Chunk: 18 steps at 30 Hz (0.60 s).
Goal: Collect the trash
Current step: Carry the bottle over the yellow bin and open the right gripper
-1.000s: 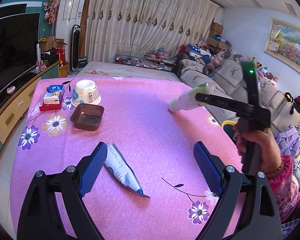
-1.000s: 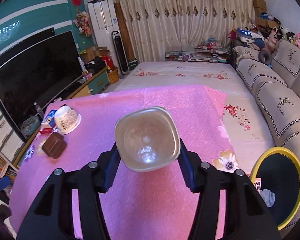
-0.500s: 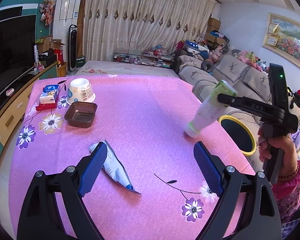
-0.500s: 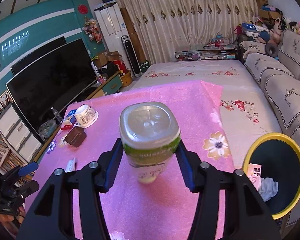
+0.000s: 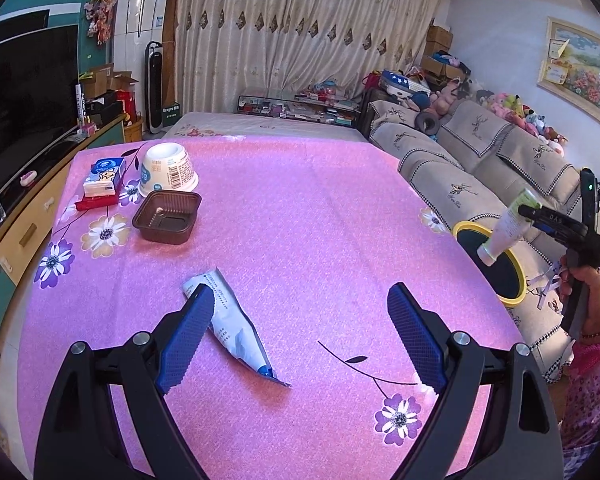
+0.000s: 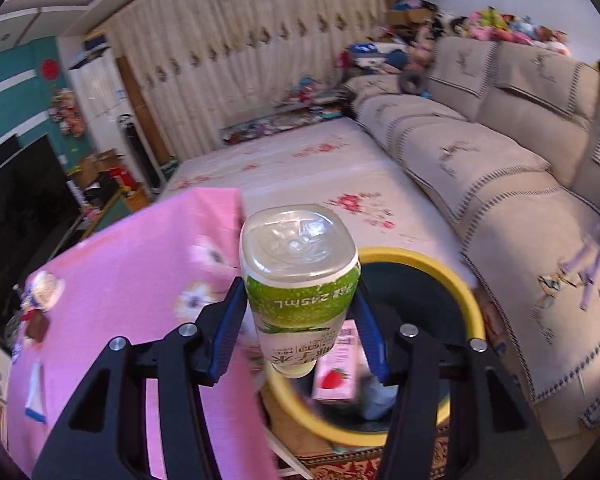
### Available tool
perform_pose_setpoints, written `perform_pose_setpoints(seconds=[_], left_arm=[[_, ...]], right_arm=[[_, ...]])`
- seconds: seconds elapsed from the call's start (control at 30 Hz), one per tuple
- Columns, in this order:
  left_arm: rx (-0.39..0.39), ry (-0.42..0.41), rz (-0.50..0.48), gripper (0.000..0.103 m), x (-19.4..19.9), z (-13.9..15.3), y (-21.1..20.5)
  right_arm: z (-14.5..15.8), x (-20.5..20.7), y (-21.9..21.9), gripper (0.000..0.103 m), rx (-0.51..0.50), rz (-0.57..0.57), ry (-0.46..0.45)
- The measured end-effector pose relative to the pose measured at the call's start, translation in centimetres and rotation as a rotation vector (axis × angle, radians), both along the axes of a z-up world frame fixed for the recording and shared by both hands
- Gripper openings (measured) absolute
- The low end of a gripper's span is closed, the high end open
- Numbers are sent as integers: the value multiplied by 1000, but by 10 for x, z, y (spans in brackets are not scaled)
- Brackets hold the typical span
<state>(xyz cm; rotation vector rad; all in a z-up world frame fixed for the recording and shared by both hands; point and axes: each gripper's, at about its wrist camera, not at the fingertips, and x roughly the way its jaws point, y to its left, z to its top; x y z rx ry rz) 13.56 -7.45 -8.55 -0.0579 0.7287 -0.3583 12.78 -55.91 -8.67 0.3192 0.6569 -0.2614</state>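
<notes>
My right gripper (image 6: 300,332) is shut on a green-and-white plastic bottle (image 6: 300,280), held upside down with its cap end low over the yellow-rimmed trash bin (image 6: 474,304). The left wrist view shows the same bottle (image 5: 506,228) hanging over the bin (image 5: 466,227) beside the table's right edge. My left gripper (image 5: 300,340) stands open just above the pink tablecloth (image 5: 300,208). A flattened white-and-blue wrapper (image 5: 236,328) lies by its left finger, partly hidden behind it.
At the table's far left sit a brown plastic tray (image 5: 167,217), an upturned white paper bowl (image 5: 168,172) and a tissue pack (image 5: 104,176). The bin holds a pink strawberry carton (image 6: 336,376). A beige sofa (image 6: 500,168) runs along the right.
My right gripper has carried the bottle rightward off the table to above the bin, tipping it cap-down. The left gripper has stayed open over the wrapper.
</notes>
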Motion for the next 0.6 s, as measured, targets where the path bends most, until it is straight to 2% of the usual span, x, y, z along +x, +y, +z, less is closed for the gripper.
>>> perform_pose_setpoints(seconds=[0.3,0.5,0.57,0.6], left_arm=[[47,51,21,87,7,-20,-2],[66,77,45,88,14,-30,4],[69,83,54,88,15,-32,6],[71,89,59,88,17,-34,7]], right_arm=[[-87,25,-41,51,27,-104,207],[-103,34,-52,52,9,-142,255],[-104,35,-54,58,1,-150,258],[-103,35,-54,65,-4,-154,252]])
